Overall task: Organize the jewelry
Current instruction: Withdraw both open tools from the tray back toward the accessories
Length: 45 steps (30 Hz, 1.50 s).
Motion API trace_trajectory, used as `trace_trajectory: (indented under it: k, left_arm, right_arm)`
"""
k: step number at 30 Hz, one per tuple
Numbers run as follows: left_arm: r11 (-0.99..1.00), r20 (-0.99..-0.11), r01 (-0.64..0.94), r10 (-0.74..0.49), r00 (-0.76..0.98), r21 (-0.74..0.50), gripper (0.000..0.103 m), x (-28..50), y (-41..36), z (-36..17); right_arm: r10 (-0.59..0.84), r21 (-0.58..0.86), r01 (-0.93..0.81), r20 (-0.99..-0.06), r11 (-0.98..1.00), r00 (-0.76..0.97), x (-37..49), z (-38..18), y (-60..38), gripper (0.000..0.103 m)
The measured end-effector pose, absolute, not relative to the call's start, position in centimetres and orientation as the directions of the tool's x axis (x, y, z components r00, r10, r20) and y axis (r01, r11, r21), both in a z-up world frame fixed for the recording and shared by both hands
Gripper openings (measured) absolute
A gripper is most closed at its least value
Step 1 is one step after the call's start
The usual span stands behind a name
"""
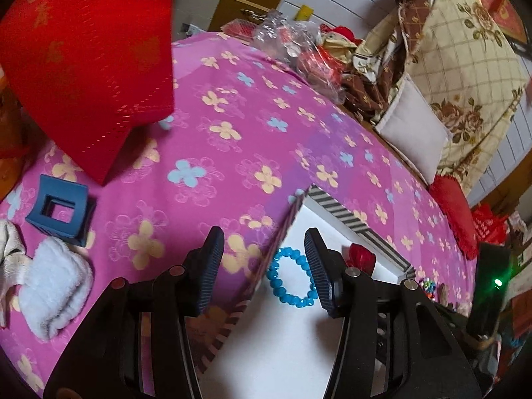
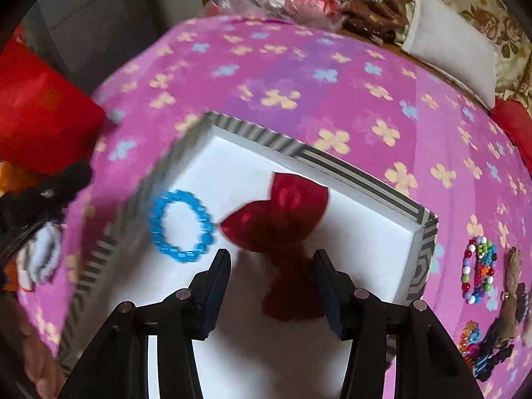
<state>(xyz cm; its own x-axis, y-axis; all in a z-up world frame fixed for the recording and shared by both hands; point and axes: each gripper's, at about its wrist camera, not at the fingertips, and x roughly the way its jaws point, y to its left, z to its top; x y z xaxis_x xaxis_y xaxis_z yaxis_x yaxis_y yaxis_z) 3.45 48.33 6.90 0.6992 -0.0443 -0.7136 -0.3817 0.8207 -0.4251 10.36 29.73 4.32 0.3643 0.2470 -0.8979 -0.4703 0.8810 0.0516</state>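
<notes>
An open white box with a striped rim [image 2: 332, 163] lies on the pink flowered cloth. Inside it lie a blue bead bracelet [image 2: 179, 224] and a red bow [image 2: 286, 212]. My right gripper [image 2: 271, 259] is open and empty, hovering over the box just above the bow's lower part. My left gripper [image 1: 264, 249] is open and empty over the box's left edge [image 1: 282, 222], with the blue bracelet [image 1: 289, 279] beside its right finger. The bow [image 1: 360, 256] peeks out behind that finger.
A blue hair claw [image 1: 60, 212] and a white fluffy scrunchie [image 1: 56, 286] lie left of the box. Multicoloured bead bracelets [image 2: 478, 272] and hair ties [image 2: 492, 349] lie right of it. A red box [image 1: 89, 60] stands at the left; pillows and bags at the back.
</notes>
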Motion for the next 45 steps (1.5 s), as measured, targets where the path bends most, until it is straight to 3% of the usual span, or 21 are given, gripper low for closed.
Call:
trace_trajectory:
  k: [8,16,21,25,32,39,45]
  left_arm:
    - [0.811,-0.700,-0.409,-0.001,0.714,-0.419,0.050,2.5,49.3,7.5]
    - [0.802,-0.705,-0.413,-0.014,0.709,-0.431,0.050,3.0,49.5,7.0]
    - [0.801,-0.707,-0.409,-0.024,0.707,-0.437,0.050,3.1,49.5,6.9]
    - [0.796,-0.704,-0.411,-0.027,0.710,-0.445,0.050,2.8,49.6,7.0]
    - [0.801,-0.705,-0.410,-0.022,0.709,-0.437,0.050,2.7,49.4,7.0]
    - [0.789,-0.720,-0.428,-0.025,0.694,-0.440,0.050,3.1,50.0,6.0]
    - [0.815,-0.729,-0.410,-0.022,0.684,-0.409,0.050,3.4,48.9,6.2]
  right_arm:
    - [0.195,-0.051,-0.562,-0.909,0.826,0.368,8.5,2.3,34.5,0.049]
    - [0.089,-0.173,-0.538,-0.901,0.825,0.425,11.9,1.8,37.2,0.049]
    - [0.205,-0.036,-0.499,-0.884,0.866,0.420,12.0,5.7,33.7,0.050]
    - [0.154,-0.066,-0.456,-0.891,0.887,0.428,11.4,6.0,30.5,0.050]
    - [0.100,-0.081,-0.465,-0.931,0.881,0.352,11.6,1.7,30.5,0.049]
    - [0.144,-0.077,-0.488,-0.906,0.870,0.399,13.0,3.3,32.9,0.049]
    - [0.164,-0.072,-0.448,-0.870,0.891,0.465,9.3,6.4,27.8,0.049]
